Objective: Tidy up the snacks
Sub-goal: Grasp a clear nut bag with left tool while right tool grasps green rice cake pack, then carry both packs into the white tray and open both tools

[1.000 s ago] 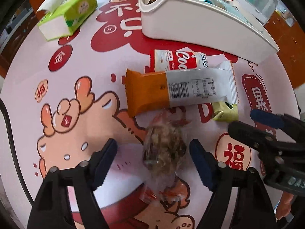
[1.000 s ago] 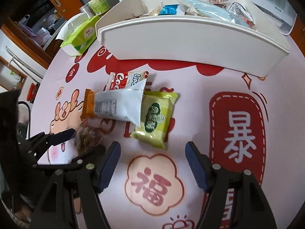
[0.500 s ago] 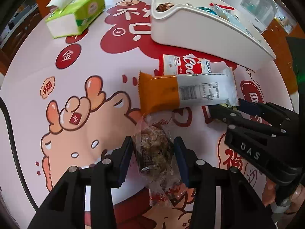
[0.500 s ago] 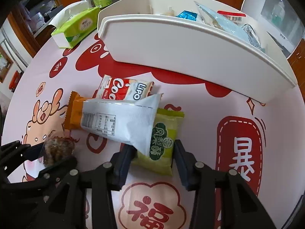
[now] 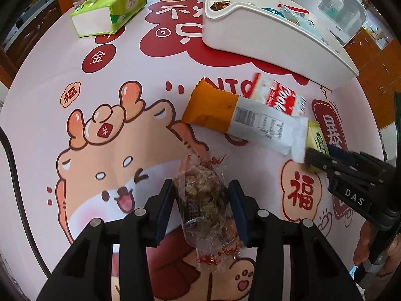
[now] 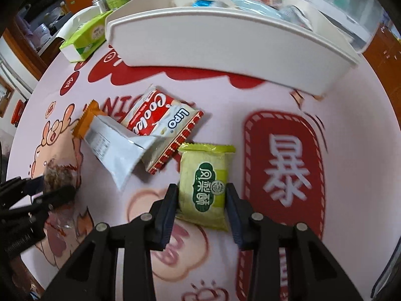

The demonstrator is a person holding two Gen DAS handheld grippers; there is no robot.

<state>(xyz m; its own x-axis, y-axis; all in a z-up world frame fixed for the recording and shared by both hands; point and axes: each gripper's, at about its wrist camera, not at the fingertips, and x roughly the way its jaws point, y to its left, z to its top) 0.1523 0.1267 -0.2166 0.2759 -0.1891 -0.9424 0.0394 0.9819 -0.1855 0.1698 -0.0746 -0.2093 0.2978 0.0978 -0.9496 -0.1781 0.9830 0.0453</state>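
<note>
In the left wrist view, the left gripper (image 5: 200, 208) stood narrowed, its blue pads pressed against both sides of a crinkled clear-plastic snack packet with a brown, flaky filling (image 5: 204, 200). The packet's long axis ran along the fingers, one twisted red-printed end pointing toward the white plastic bin (image 5: 263, 37), the other back toward the camera, over the glossy pink cartoon tablecloth (image 5: 75, 100). Beyond lay a long orange-and-white foil wrapper (image 5: 240, 118), slanted across the cloth, and a green tissue pack (image 5: 110, 7). In the right wrist view, the right gripper (image 6: 201, 205) was likewise closed in on a small, pillow-shaped, yellow-green foil pouch (image 6: 205, 185), gripped at its sides, its crimped top edge pointing toward the bin (image 6: 225, 50). Just beside it lay a red-and-white biscuit packet (image 6: 163, 125), partly under the orange-and-white wrapper (image 6: 112, 145).
</note>
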